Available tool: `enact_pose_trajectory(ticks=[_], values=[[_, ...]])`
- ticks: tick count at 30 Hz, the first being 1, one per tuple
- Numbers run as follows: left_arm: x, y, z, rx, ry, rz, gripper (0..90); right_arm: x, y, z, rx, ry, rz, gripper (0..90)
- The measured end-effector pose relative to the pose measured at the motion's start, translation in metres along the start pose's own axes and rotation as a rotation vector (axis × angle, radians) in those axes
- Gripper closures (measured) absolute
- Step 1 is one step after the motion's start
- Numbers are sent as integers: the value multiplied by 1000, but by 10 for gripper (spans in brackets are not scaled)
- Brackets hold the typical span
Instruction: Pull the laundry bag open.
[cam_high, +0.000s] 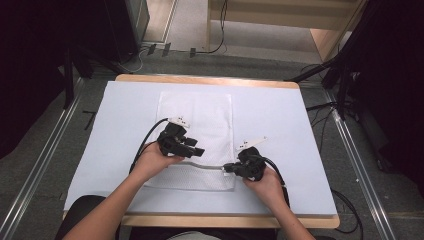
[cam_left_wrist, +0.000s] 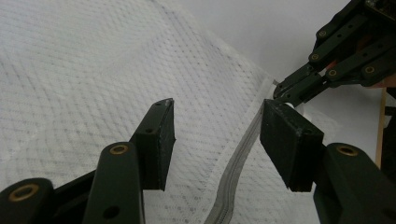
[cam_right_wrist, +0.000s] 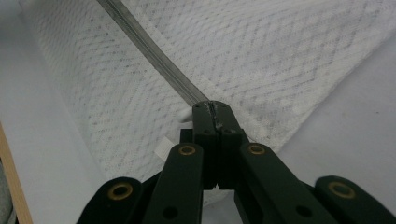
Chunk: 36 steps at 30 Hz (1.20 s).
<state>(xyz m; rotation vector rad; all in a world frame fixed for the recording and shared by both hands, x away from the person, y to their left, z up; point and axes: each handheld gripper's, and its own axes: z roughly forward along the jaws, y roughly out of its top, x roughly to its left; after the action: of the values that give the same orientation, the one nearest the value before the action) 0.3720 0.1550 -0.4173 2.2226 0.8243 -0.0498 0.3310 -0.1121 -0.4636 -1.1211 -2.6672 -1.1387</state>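
A white mesh bag (cam_high: 197, 112) lies flat in the middle of the table, with a grey zipper (cam_high: 202, 165) running across its near end. My right gripper (cam_high: 226, 168) is shut on the right end of that zipper (cam_right_wrist: 149, 51), its jaws pressed together (cam_right_wrist: 212, 108) at the bag's edge (cam_right_wrist: 280, 56). My left gripper (cam_high: 199, 148) hovers open just over the mesh (cam_left_wrist: 84, 70). Nothing is pinched between its jaws (cam_left_wrist: 217, 135), and the zipper (cam_left_wrist: 238, 163) runs past under the gap between them. In the left gripper view the right gripper (cam_left_wrist: 282, 91) shows at the upper right.
The bag rests on a pale mat (cam_high: 280, 125) over a wooden table (cam_high: 225, 220). A small white tag (cam_right_wrist: 163, 148) sticks out of the bag beside the right gripper. Cables and dark stands (cam_high: 345, 75) sit on the floor beyond and to the sides of the table.
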Motion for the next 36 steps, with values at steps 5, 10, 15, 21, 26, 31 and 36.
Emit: enact_pose_trajectory(ticks=[5,10,15,21,26,31,36], values=[[-1,0,2,5,-6,3,468,1,2,-2,-17,-4,-8,900],[-2,0,4,12,-7,-1,472,5,5,3,-11,-6,-14,900],[-4,0,6,6,-14,1,485,5,5,4,-3,-21,-30,900],[-10,-1,14,20,-29,6,511,-4,2,3,2,-40,-24,900],[-13,-2,20,33,-39,16,526,-8,0,0,-5,-53,-42,900],[-15,-3,27,37,-63,4,549,-7,-2,0,-5,-72,-66,900],[-16,-4,32,46,-102,-5,607,-8,-4,1,-22,-67,-70,900]])
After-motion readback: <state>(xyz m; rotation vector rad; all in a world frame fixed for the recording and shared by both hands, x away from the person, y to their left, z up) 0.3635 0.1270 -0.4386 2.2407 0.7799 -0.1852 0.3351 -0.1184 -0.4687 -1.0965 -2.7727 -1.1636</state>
